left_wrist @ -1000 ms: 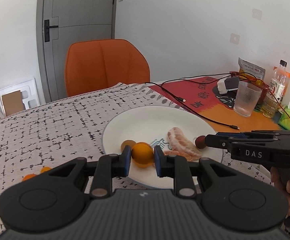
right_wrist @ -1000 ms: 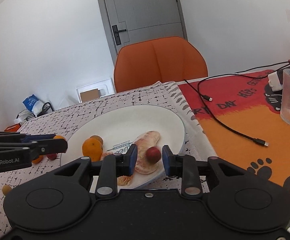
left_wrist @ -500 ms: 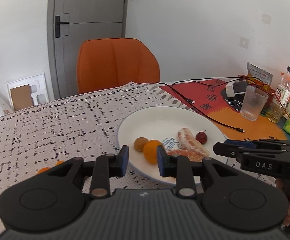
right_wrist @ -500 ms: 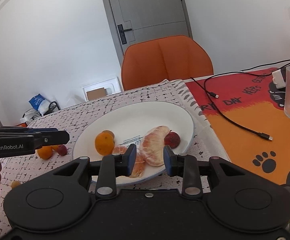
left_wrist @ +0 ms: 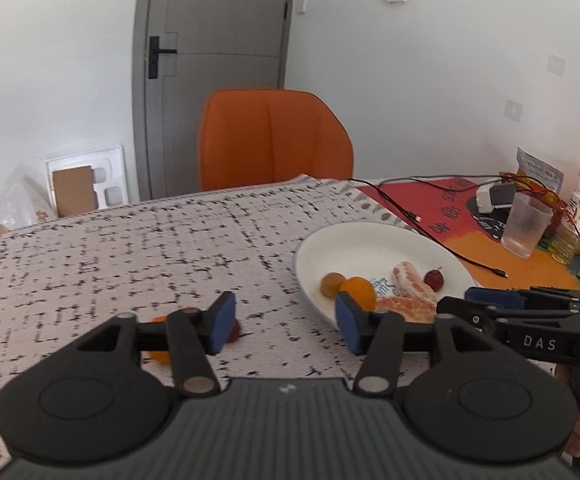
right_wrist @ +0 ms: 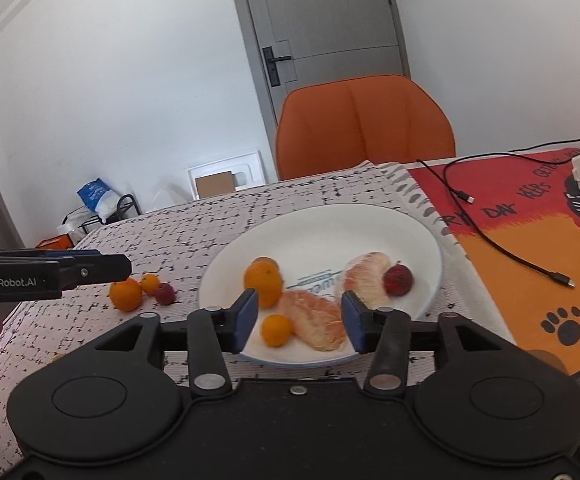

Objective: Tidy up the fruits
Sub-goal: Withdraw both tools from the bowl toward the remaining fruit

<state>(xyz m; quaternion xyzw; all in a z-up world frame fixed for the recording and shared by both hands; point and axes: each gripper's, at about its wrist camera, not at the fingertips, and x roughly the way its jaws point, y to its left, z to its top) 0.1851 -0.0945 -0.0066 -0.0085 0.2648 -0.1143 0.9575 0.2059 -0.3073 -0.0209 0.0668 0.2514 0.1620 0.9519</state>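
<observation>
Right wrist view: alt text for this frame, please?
A round white plate holds two orange citrus fruits, peeled pomelo segments and a small red fruit, behind the opening, empty right gripper. Three small fruits lie on the speckled tablecloth beside it.

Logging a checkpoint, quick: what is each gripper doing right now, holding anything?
Left gripper: jaws opening, nothing between them.
Right gripper: jaws opening, holding nothing, above the plate.
</observation>
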